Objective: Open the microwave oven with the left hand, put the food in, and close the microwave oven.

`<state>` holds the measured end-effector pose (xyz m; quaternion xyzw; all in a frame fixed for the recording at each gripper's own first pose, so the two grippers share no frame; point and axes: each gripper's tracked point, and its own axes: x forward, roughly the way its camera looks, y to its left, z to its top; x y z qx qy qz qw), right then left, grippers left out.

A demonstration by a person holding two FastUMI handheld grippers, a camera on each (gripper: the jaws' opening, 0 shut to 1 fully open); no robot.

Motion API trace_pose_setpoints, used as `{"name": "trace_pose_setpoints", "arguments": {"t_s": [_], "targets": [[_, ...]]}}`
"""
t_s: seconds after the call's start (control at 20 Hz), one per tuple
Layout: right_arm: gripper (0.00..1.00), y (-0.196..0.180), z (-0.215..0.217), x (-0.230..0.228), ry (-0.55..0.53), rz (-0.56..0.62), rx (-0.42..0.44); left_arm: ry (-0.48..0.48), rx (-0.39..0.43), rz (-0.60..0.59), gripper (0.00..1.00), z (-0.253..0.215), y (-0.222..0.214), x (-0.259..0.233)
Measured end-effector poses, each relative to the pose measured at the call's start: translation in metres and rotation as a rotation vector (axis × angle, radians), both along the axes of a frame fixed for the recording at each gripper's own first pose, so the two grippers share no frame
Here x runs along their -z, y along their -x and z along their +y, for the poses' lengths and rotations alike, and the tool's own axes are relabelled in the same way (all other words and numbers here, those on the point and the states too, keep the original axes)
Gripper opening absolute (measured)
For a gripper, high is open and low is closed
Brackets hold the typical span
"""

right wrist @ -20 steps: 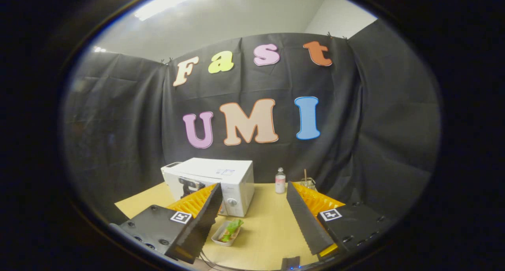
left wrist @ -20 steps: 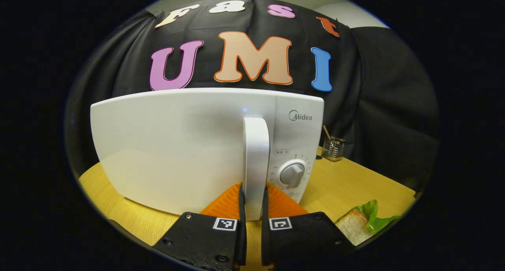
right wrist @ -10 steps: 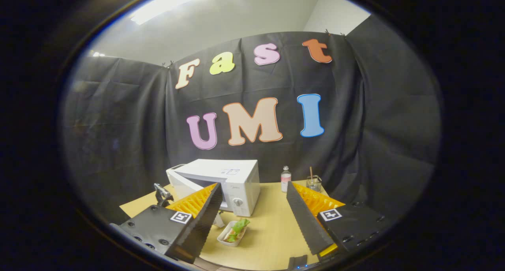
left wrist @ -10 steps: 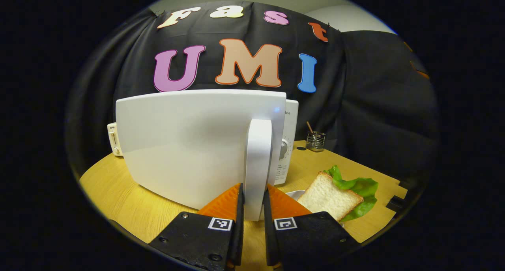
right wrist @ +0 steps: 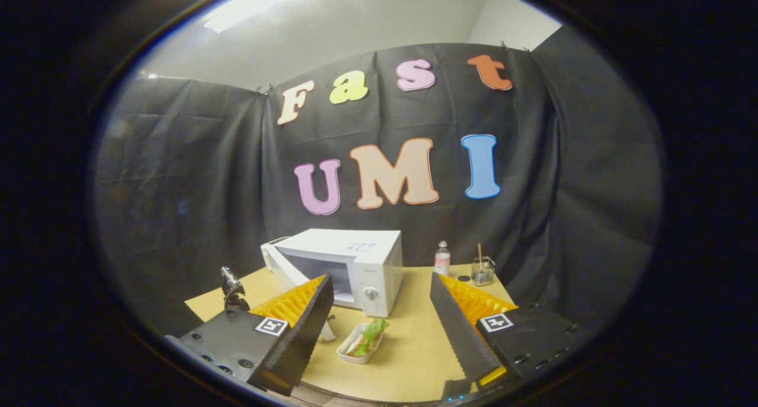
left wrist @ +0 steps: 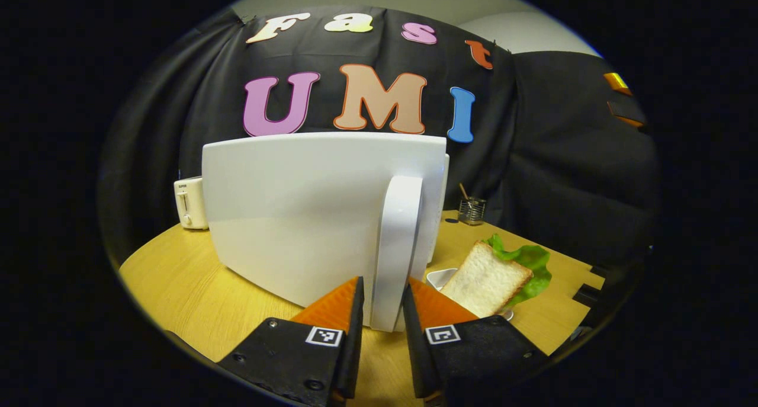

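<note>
The microwave oven door [left wrist: 308, 217] and its handle [left wrist: 395, 247] look like smooth, glossy white plastic with a soft sheen. The table [left wrist: 195, 300] at seven o'clock shows pale wood grain, matt. The bread slice [left wrist: 482, 279] looks porous and rough, the lettuce [left wrist: 527, 262] crinkled. The cup [right wrist: 482, 271] at one o'clock looks like clear glass.

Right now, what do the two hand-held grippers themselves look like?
The left hand-held gripper has two black blocky bodies, each bearing a small square black-and-white marker and screw heads, with ribbed wedge-shaped fingers. The right hand-held gripper looks the same: black bodies, square markers, ribbed wedges with serrated inner edges.
</note>
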<state>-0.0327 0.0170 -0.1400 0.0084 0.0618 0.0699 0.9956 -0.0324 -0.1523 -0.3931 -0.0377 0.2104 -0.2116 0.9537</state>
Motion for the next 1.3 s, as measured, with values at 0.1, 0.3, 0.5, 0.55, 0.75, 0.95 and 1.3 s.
{"name": "trace_pose_setpoints", "arguments": {"t_s": [0.1,0.3,0.5,0.55,0.75,0.95,1.3], "targets": [[1.0,0.0,0.004,0.005,-0.002,0.007,-0.007,-0.019,-0.022,0.009,0.51,0.014,0.004,0.001],[0.95,-0.002,0.012,0.012,0.006,0.009,-0.02,-0.024,-0.02,0.025,0.75,0.032,0.017,-0.002],[0.95,-0.008,0.021,0.026,0.003,0.02,-0.043,-0.06,-0.049,-0.009,0.82,0.057,0.024,-0.007],[0.95,-0.01,0.022,0.03,-0.002,0.029,-0.046,-0.063,-0.062,-0.014,0.87,0.063,0.026,-0.007],[1.0,-0.024,0.024,0.054,-0.042,0.091,-0.062,-0.07,-0.108,-0.013,0.98,0.091,0.039,-0.012],[0.93,-0.039,0.025,0.072,-0.079,0.119,-0.064,-0.093,-0.192,-0.021,0.98,0.129,0.051,-0.022],[0.99,-0.06,0.037,0.113,-0.116,0.201,-0.083,-0.125,-0.347,-0.044,0.98,0.206,0.066,-0.038]]}}
